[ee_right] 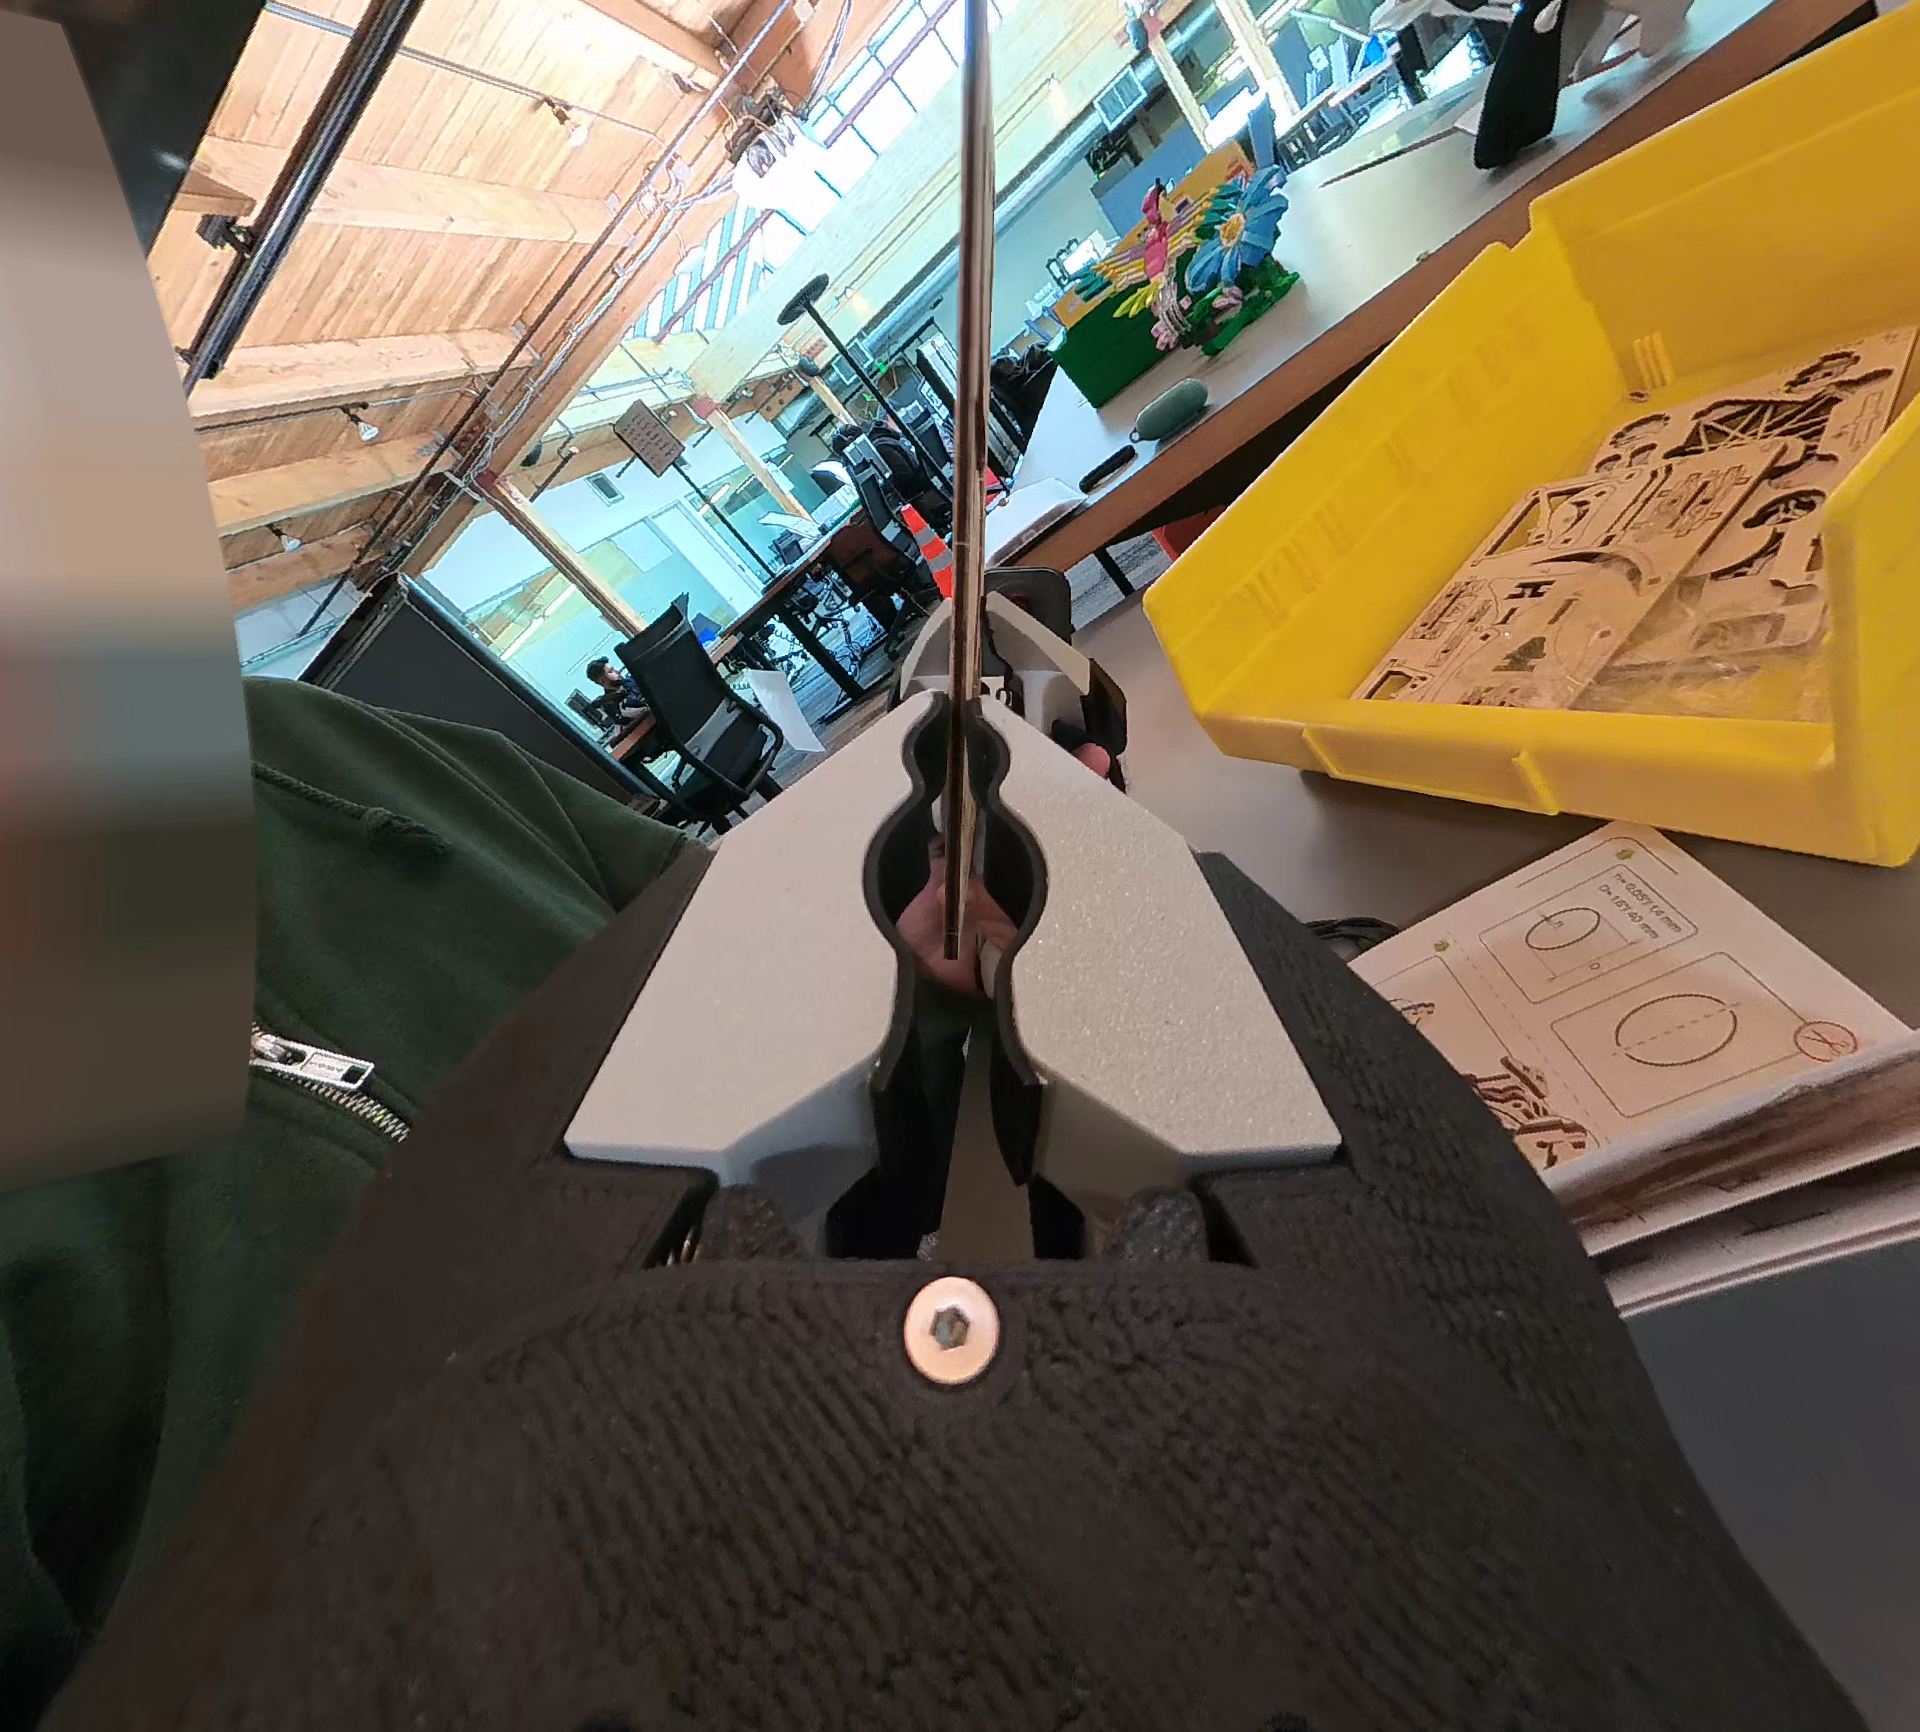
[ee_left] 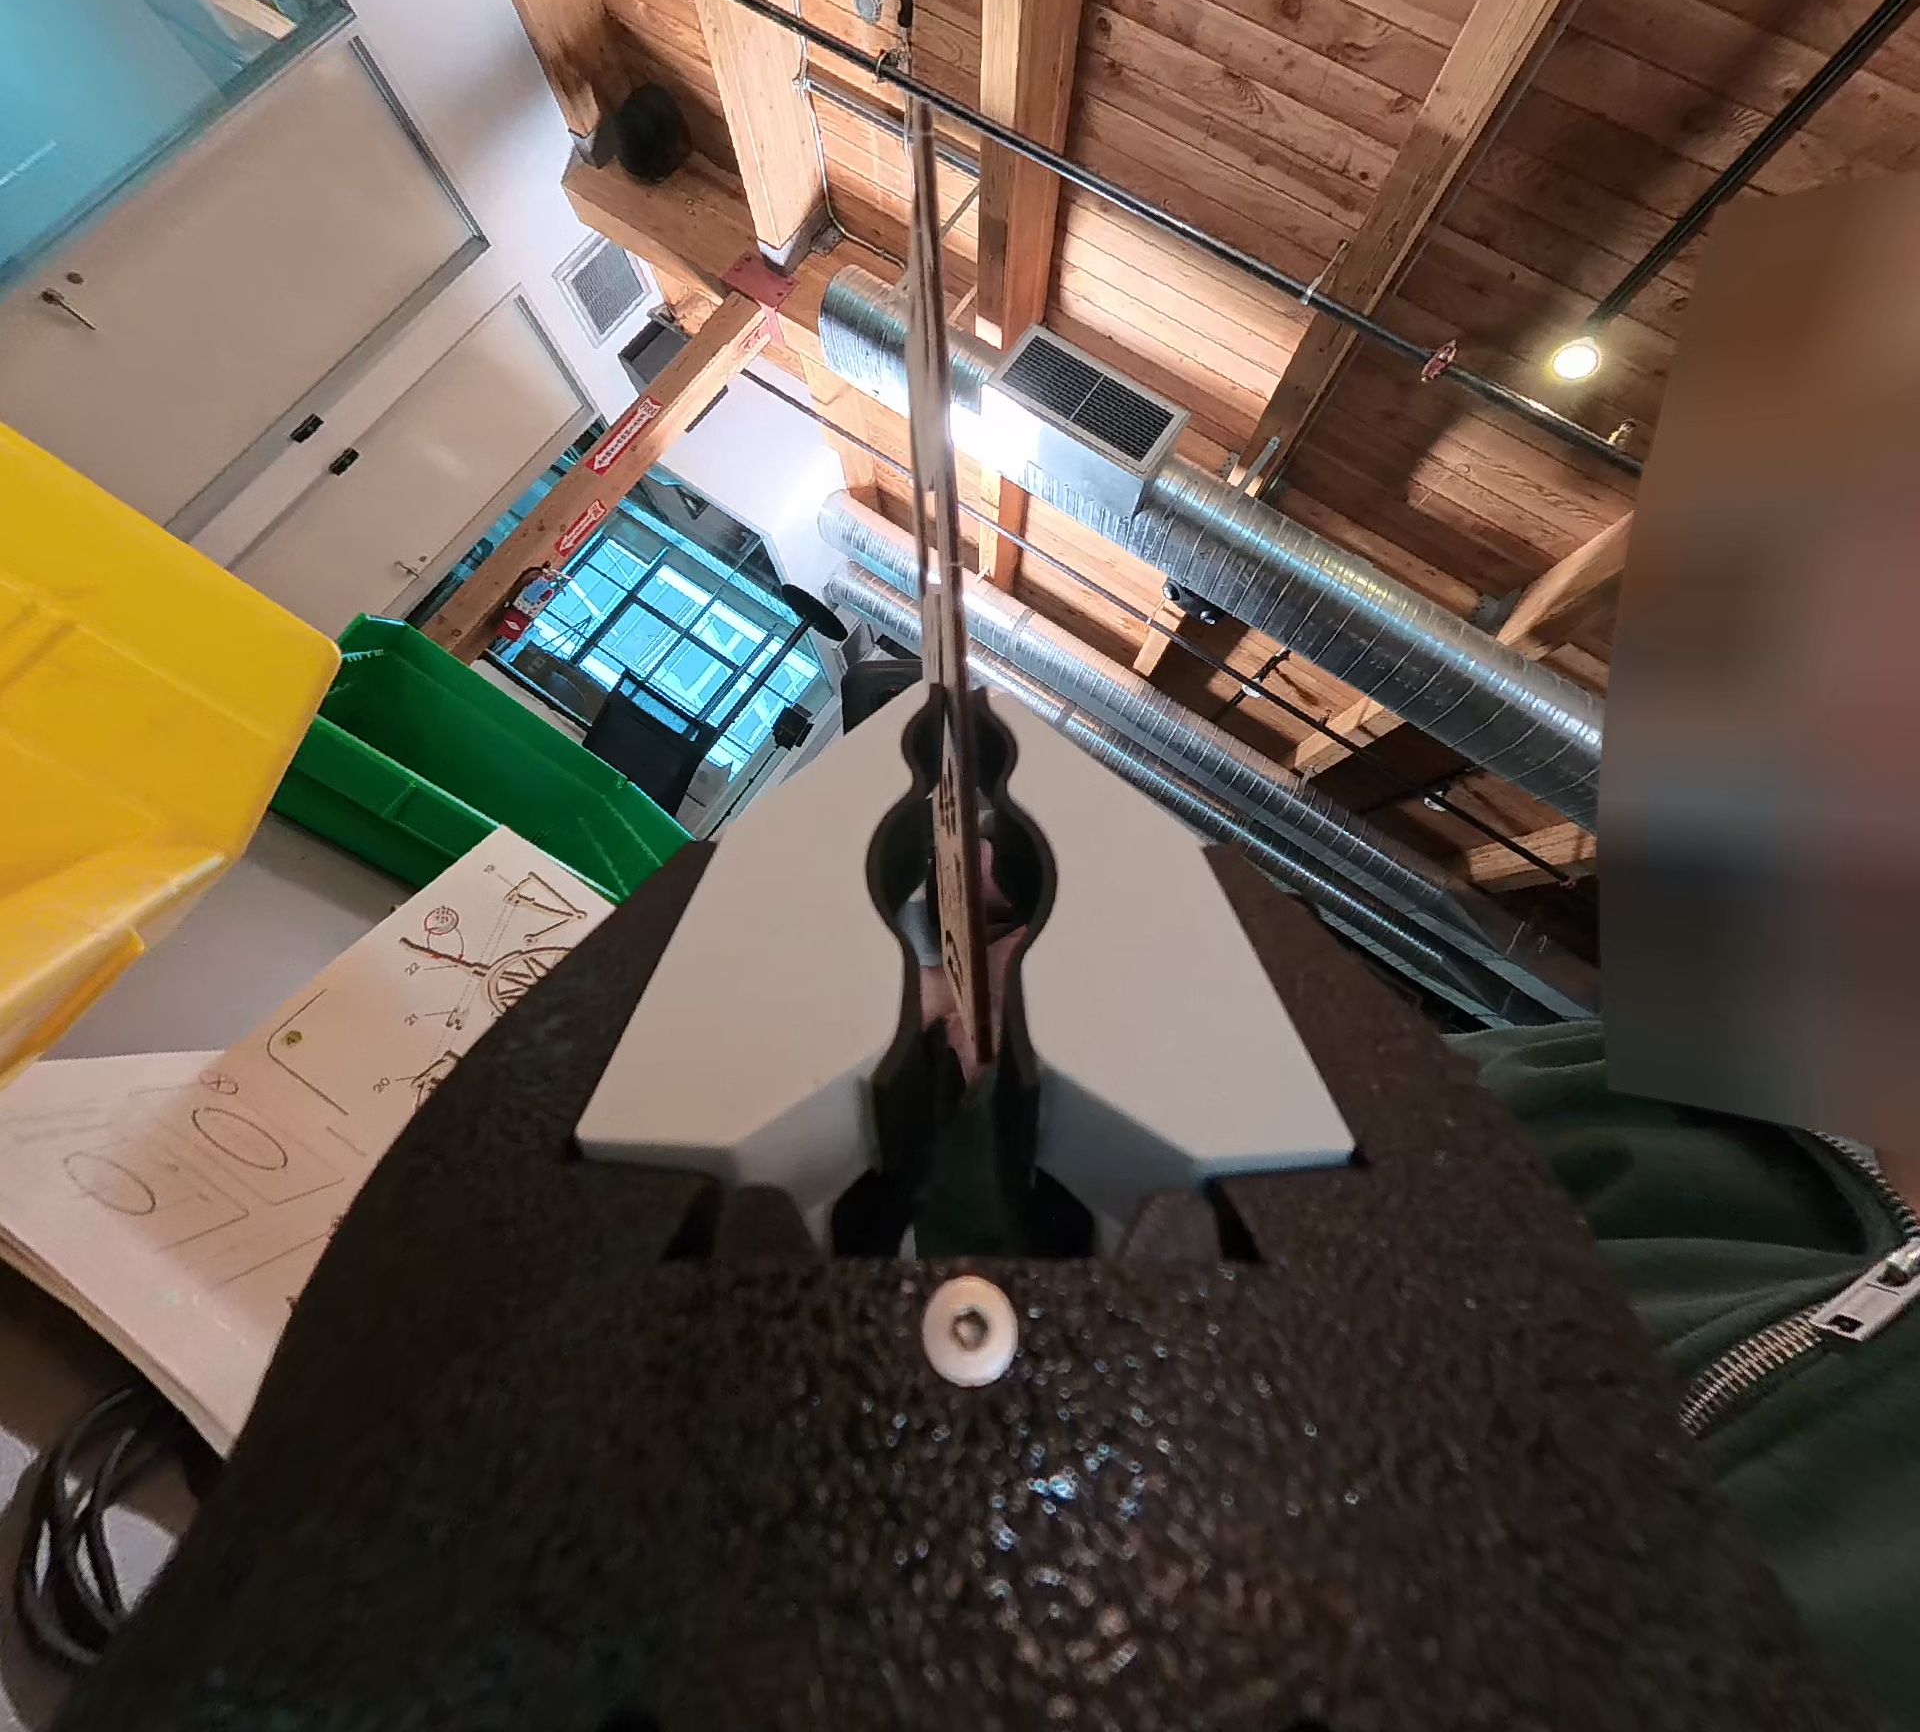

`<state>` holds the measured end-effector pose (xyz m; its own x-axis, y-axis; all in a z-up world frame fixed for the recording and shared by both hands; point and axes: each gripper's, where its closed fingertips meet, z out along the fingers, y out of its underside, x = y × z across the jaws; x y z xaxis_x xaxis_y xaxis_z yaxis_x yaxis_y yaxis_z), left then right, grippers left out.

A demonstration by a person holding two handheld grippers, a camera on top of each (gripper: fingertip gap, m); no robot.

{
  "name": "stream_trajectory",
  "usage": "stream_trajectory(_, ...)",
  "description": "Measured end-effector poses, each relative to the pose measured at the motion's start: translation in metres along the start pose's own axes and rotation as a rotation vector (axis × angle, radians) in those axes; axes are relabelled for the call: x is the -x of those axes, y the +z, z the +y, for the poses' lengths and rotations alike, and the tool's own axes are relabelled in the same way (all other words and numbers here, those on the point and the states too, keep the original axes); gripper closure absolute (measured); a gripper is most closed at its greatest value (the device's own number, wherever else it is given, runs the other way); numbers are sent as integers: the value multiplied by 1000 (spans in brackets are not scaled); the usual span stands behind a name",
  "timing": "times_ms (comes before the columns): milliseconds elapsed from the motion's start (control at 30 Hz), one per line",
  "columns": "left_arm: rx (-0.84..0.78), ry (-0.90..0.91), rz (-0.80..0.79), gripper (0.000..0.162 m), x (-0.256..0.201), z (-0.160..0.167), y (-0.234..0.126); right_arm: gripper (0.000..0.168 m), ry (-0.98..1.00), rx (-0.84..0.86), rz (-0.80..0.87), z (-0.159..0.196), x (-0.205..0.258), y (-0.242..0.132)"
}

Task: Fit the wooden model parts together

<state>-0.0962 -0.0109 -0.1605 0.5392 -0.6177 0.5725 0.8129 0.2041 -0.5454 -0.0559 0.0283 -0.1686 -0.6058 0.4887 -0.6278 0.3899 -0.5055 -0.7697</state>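
Observation:
In the left wrist view my left gripper (ee_left: 951, 711) is shut on a thin wooden sheet (ee_left: 928, 435). I see the sheet edge-on; it sticks up past the fingertips toward the ceiling. In the right wrist view my right gripper (ee_right: 961, 711) is likewise shut on a thin wooden sheet (ee_right: 974, 280), seen edge-on and pointing up and away. Just beyond its tips, part of the other gripper (ee_right: 1039, 659) sits against the same sheet. Whether both views show one sheet I cannot tell for sure.
A yellow bin (ee_right: 1455, 487) on the grey table holds several laser-cut wooden sheets (ee_right: 1662, 560). An open instruction booklet (ee_right: 1621, 986) lies in front of it. The left wrist view shows a yellow bin (ee_left: 125, 695), a green bin (ee_left: 447, 747) and the booklet (ee_left: 312, 1059). A green-jacketed person (ee_right: 416, 903) is close. Across from one pair of fingers to the other is roughly 6 cm.

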Motion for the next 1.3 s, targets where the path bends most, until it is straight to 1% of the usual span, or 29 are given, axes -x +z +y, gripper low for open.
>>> stream_trajectory(467,0,7,-12,162,2,0,0,166,-38,0,20,0,1,1)
stream_trajectory(533,19,10,-8,162,1,4,1,157,-56,4,28,0,1,3)
stream_trajectory(567,29,13,-6,162,0,6,2,156,-67,9,27,0,2,4)
stream_trajectory(600,40,17,-3,162,0,8,3,158,-77,13,27,1,3,5)
stream_trajectory(633,51,22,-3,162,-1,10,4,164,-89,20,34,2,3,5)
stream_trajectory(667,52,32,-10,162,0,11,4,167,-101,26,45,2,2,5)
stream_trajectory(733,72,61,3,162,-4,14,4,167,-119,24,53,0,5,3)
stream_trajectory(767,74,76,10,160,-6,13,5,167,-129,15,53,-3,8,1)
stream_trajectory(833,72,138,-27,147,-4,10,3,167,-174,-2,84,-12,16,-11)
stream_trajectory(900,96,247,-77,142,-2,10,1,167,-232,-25,140,-25,27,-34)
stream_trajectory(967,114,380,-145,141,1,7,-2,167,-310,-40,258,-40,41,-72)
stream_trajectory(1033,130,498,-189,140,1,5,-4,167,-351,-38,459,-53,49,-128)
stream_trajectory(1100,135,574,-234,140,4,3,-6,168,-326,3,706,-55,49,-195)
stream_trajectory(1167,104,607,-282,140,9,-4,-10,168,-224,37,909,-48,45,-264)
stream_trajectory(1200,89,605,-301,141,12,-7,-12,168,-127,69,953,-36,42,-293)
stream_trajectory(1267,69,583,-329,141,17,-12,-16,167,97,136,967,-5,33,-336)
stream_trajectory(1300,63,573,-339,141,20,-13,-17,168,194,172,950,12,28,-350)
